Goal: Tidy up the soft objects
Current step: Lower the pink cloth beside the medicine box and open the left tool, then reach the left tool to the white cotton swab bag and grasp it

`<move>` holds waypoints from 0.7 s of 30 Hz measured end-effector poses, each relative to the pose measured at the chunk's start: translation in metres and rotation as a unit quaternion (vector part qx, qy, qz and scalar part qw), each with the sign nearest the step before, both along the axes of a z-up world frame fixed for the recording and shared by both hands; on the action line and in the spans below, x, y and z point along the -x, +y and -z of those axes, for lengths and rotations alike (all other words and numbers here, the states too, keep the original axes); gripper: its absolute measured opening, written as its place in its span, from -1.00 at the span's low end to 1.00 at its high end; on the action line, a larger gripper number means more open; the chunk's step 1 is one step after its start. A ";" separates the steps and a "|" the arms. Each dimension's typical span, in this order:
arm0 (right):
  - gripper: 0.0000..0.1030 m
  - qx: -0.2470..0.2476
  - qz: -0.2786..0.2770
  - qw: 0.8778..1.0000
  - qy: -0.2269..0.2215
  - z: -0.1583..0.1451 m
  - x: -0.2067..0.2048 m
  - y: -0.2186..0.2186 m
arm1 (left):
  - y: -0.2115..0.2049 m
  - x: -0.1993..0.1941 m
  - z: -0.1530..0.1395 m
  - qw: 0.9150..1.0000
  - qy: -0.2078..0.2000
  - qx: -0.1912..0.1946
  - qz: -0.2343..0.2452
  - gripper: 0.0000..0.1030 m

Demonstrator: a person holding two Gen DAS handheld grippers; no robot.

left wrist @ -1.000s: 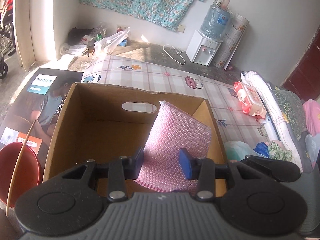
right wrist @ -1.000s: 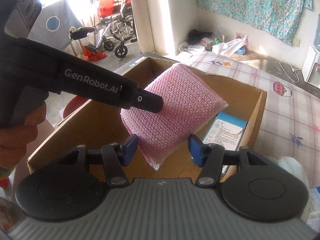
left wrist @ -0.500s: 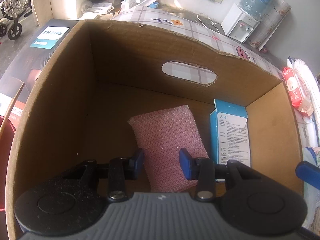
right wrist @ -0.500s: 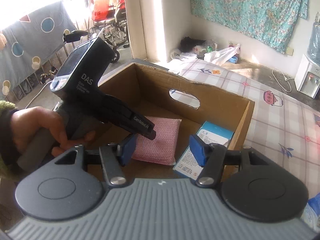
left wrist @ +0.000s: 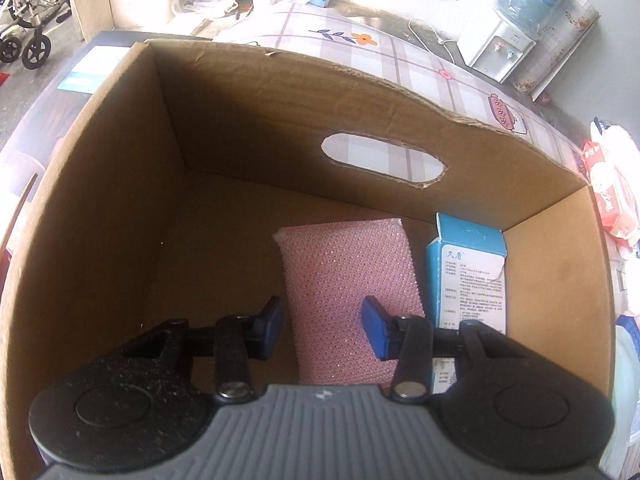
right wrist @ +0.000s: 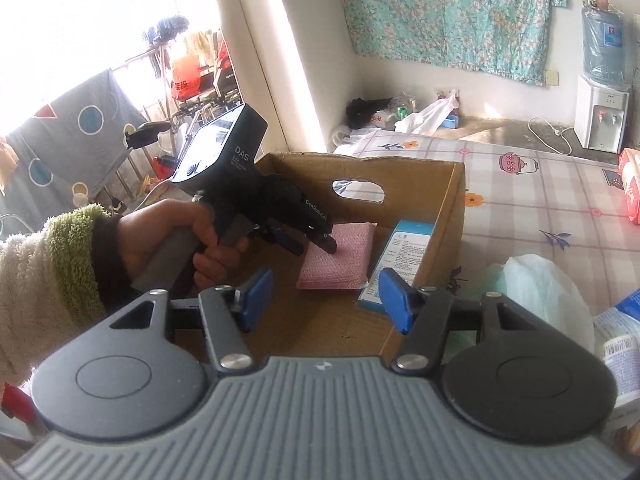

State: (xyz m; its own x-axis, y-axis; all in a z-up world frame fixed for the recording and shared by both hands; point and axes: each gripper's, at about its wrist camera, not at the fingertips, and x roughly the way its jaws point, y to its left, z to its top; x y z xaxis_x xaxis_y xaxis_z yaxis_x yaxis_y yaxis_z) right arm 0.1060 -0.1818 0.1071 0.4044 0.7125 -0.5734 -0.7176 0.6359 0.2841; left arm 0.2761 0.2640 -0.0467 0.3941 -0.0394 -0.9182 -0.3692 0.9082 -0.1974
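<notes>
Lying flat on the floor of the cardboard box (left wrist: 100, 208), the pink sponge (left wrist: 348, 280) sits toward the box's right wall, just beside a light-blue carton (left wrist: 466, 276) that fills the far right corner. The carton's white label carries small printed characters under a short heading; they are too small to read. An oval hand-hole is cut through the box's far wall.

The left gripper (left wrist: 322, 326) points steeply down into the box with its blue pads apart. The sponge shows between them in the left wrist view, but the pads do not press on it, and the right wrist view shows the fingers above the sponge's near left part, with nothing clamped. A hand (right wrist: 172, 240) in a fuzzy cream and green sleeve (right wrist: 52, 284) grips the tool's handle. White letters on the tool's body read "DAS", with smaller lines beneath that cannot be made out, and "GenRobot.AI" runs along its finger arm.

The right gripper (right wrist: 326, 300) hovers over the box's near edge, jaws standing wide and empty.

The box rests at the left edge of a checked tablecloth (right wrist: 540, 200) printed with flowers and pink pots. A red and white wipes pack (left wrist: 610, 196) lies near the cloth's right edge. A white plastic bag (right wrist: 540, 292) lies just outside the box's right wall.
</notes>
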 end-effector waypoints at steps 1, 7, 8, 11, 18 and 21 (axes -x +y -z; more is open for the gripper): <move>0.14 -0.003 0.006 1.000 0.002 0.001 -0.001 -0.003 | -0.003 -0.002 -0.001 1.000 -0.001 -0.006 0.004 -0.21; 0.14 -0.007 0.032 0.999 0.007 0.008 0.002 -0.023 | -0.026 -0.010 -0.003 0.998 -0.022 -0.050 0.039 -0.26; 0.14 -0.008 0.035 0.999 0.008 0.009 0.003 -0.027 | -0.029 -0.010 -0.004 0.997 -0.025 -0.059 0.042 -0.25; 0.14 -0.010 0.049 0.999 0.009 0.011 0.008 -0.039 | -0.039 -0.010 -0.007 0.995 -0.032 -0.079 0.049 -0.22; 0.14 -0.029 0.089 0.995 0.026 0.017 0.022 -0.075 | -0.057 0.007 -0.034 0.991 -0.057 -0.101 0.064 0.31; 0.14 -0.037 0.107 0.993 0.031 0.021 0.030 -0.093 | -0.069 0.023 -0.055 0.987 -0.080 -0.117 0.069 0.40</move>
State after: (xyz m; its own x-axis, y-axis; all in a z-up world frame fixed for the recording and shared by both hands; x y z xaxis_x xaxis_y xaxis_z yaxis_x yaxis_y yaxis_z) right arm 0.0765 -0.2746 0.0861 0.5161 0.6551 -0.5518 -0.5485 0.7476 0.3745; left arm 0.2530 0.1952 0.0084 0.5408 0.1025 -0.8349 -0.2195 0.9754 -0.0224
